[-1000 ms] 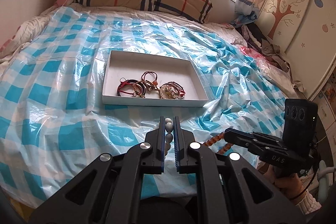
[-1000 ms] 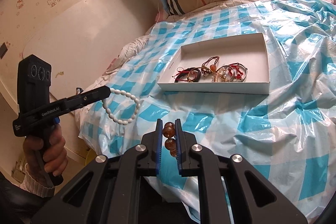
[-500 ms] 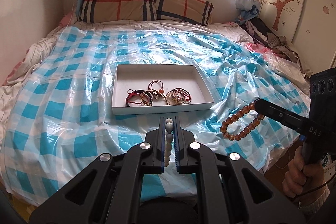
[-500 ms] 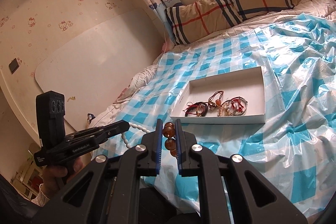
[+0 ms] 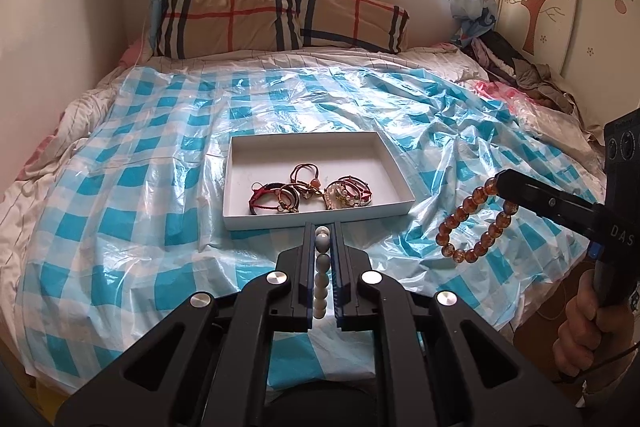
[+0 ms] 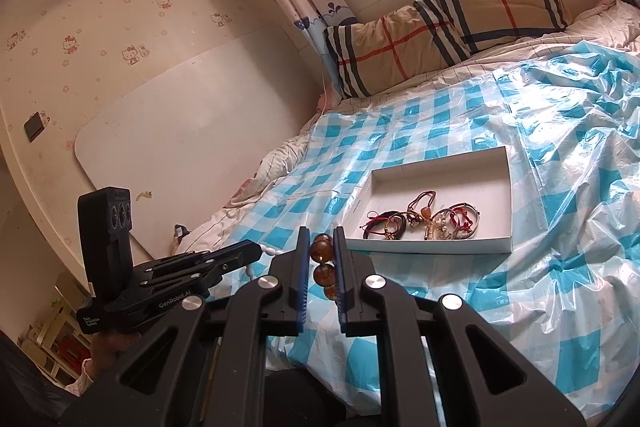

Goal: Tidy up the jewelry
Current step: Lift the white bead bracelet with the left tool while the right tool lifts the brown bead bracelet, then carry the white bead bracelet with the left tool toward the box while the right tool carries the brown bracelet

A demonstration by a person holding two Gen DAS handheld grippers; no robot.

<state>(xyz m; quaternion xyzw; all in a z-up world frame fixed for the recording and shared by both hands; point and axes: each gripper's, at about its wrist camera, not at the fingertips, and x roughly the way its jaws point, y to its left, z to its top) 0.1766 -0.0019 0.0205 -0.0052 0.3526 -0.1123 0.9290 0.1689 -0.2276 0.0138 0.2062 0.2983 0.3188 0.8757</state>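
A white shallow box (image 5: 394, 169) lies on the blue-checked plastic sheet and holds several bracelets (image 5: 312, 191); it also shows in the right wrist view (image 6: 506, 187). My left gripper (image 5: 322, 231) is shut on a white bead bracelet (image 5: 322, 283), held in the air in front of the box. My right gripper (image 6: 321, 239) is shut on an amber bead bracelet (image 6: 322, 273), which hangs as a loop in the left wrist view (image 5: 474, 223). Both grippers are well back from the box.
Plaid pillows (image 5: 280, 17) lie at the head of the bed under the window. Piled clothes (image 5: 516, 67) sit at the far right by a wardrobe. A white board (image 6: 180, 147) leans on the left wall. The sheet (image 5: 120, 207) is wrinkled.
Both grippers have lifted and pulled back from the bed, each still holding its bracelet. The box looks smaller and farther away. The amber bracelet now hangs higher in the left wrist view.
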